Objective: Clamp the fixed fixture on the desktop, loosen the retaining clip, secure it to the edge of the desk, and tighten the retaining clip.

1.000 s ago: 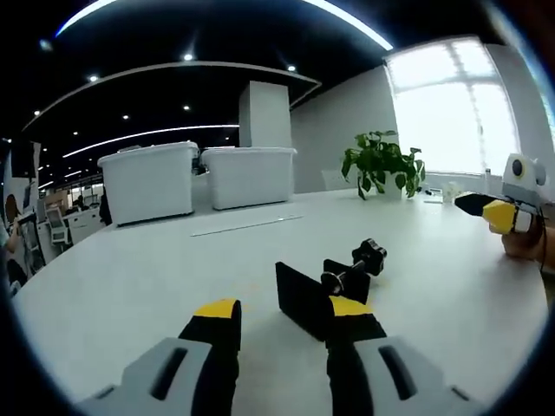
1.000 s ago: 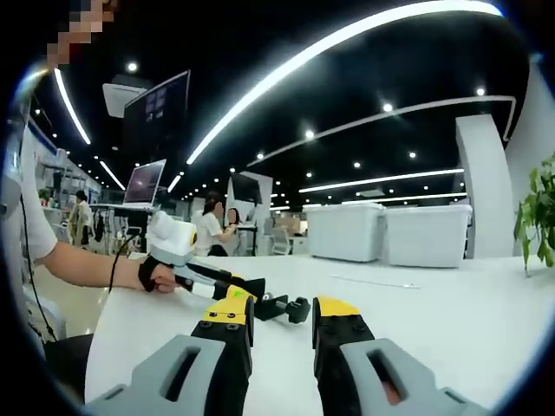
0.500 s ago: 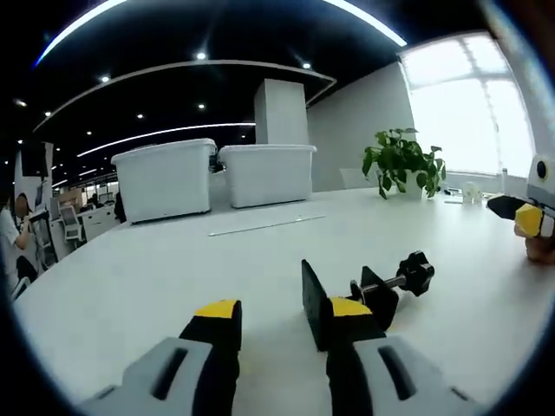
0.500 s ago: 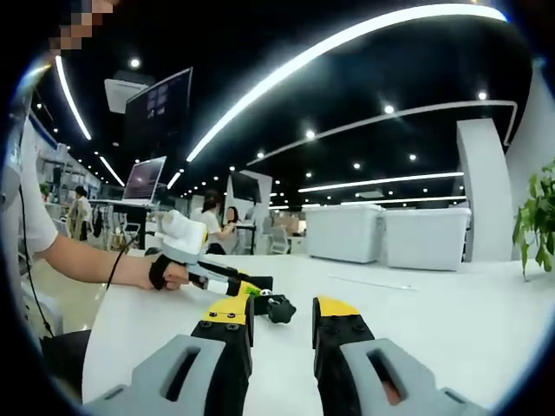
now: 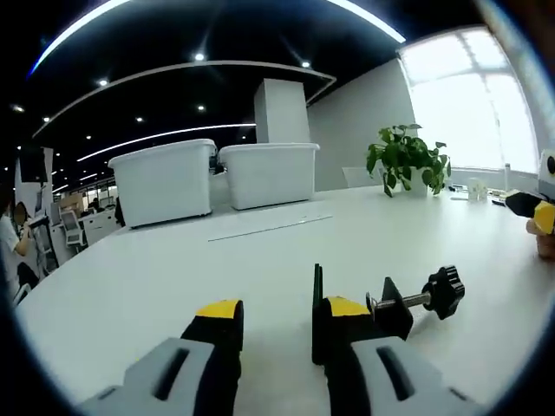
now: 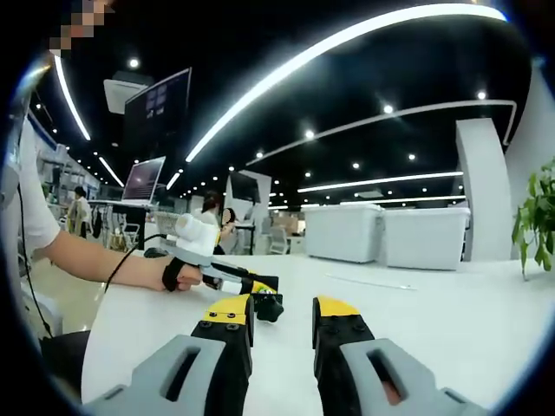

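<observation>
Room: open office, wide white desk (image 5: 173, 269), two white bins (image 5: 217, 178) at its far side.
Fixture: black clamp fixture (image 5: 381, 308) on the desk, touching the left gripper (image 5: 273, 316) on its right.
Left gripper: jaws spread, holding nothing.
Right gripper (image 6: 282, 316): jaws apart, empty, well right of the clamp.
Risk: the right jaw may nudge the clamp and slide it away.

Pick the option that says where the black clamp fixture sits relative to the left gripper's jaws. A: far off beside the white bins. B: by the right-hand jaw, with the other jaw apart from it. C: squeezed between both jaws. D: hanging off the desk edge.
B: in the left gripper view the black clamp fixture stands on the white desk at the right-hand jaw of the open left gripper, the gap between the jaws bare.
</observation>
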